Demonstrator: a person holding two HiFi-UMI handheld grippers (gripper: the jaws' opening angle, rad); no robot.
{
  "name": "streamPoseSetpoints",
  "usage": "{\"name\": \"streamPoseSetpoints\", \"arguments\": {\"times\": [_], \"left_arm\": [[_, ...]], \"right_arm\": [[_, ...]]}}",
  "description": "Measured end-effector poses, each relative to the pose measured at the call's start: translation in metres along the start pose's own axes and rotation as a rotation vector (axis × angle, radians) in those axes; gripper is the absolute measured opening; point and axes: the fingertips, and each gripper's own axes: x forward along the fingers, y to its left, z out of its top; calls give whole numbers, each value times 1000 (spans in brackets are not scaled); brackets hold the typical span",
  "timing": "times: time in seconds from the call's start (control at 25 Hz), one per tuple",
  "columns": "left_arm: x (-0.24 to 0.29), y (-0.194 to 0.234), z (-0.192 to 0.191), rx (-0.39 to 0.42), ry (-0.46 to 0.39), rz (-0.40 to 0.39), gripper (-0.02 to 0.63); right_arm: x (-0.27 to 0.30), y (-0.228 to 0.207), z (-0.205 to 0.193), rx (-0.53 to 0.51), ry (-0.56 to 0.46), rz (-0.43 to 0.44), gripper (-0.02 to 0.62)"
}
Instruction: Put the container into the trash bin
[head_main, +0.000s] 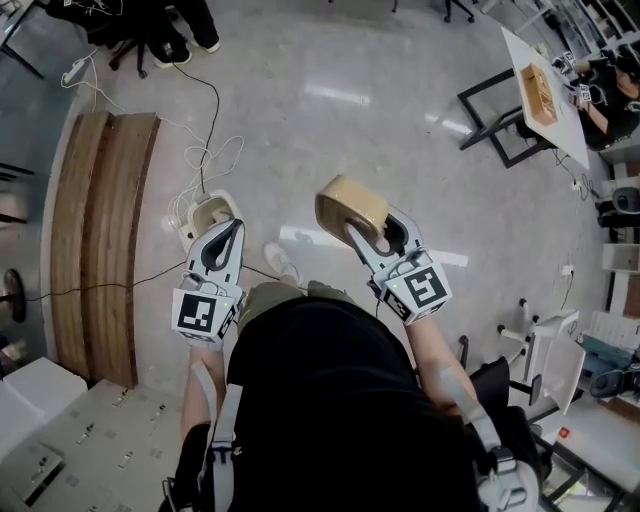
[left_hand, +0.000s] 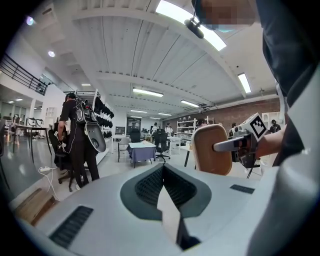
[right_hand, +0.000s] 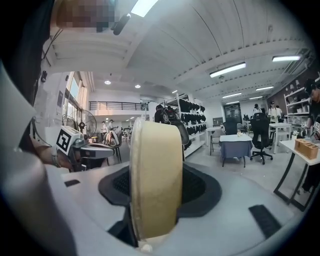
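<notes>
A: How are the jaws of the right gripper (head_main: 368, 228) set?

B: They are pressed onto a shallow round tan container (head_main: 348, 205). It is pinched across its flat faces and held on edge, so its rim is seen standing up between the dark pads (right_hand: 197, 182).

A: And the left gripper (head_main: 232, 226)?

B: Its jaws are brought together tip to tip. Nothing is seen between them.

A: Where is the container placed in relation to the rest?

B: It is carried in the air above the pale glossy floor (head_main: 330, 110), ahead of the person's black-clad torso (head_main: 340, 400). It is kept well apart from the left gripper, on that gripper's right. In the left gripper view it is seen off to the right, with the right gripper's marker cube (left_hand: 256, 126) behind it.

A: Is a bin seen?

B: A round cream-coloured bin (head_main: 196, 208) with an open top is seen on the floor. In the head view it is partly covered by the left gripper's tips. It is set near the right edge of a long wooden slatted platform (head_main: 100, 240), and looped white cables (head_main: 215, 160) are laid on the floor beside it. The container is not over the bin; it is held off to the bin's right.

A: What is found further out?

B: A white table (head_main: 520, 60) bearing a wooden box (head_main: 540, 92) is seen at the top right of the head view.
</notes>
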Motion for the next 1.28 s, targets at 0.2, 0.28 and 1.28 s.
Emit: {"name": "streamPoseSetpoints", "arguments": {"times": [0.2,0.28,1.28], "left_arm": [[21,56,12,-6,-4,41,8],[27,76,14,-6,-4,53,8],[-6,223,-2,-123,13,484,8]], "right_arm": [[63,-13,22,-3,11,37,221],[87,-16,31,-7,10,58,221],[313,48,65,-115,104,550,219]]}}
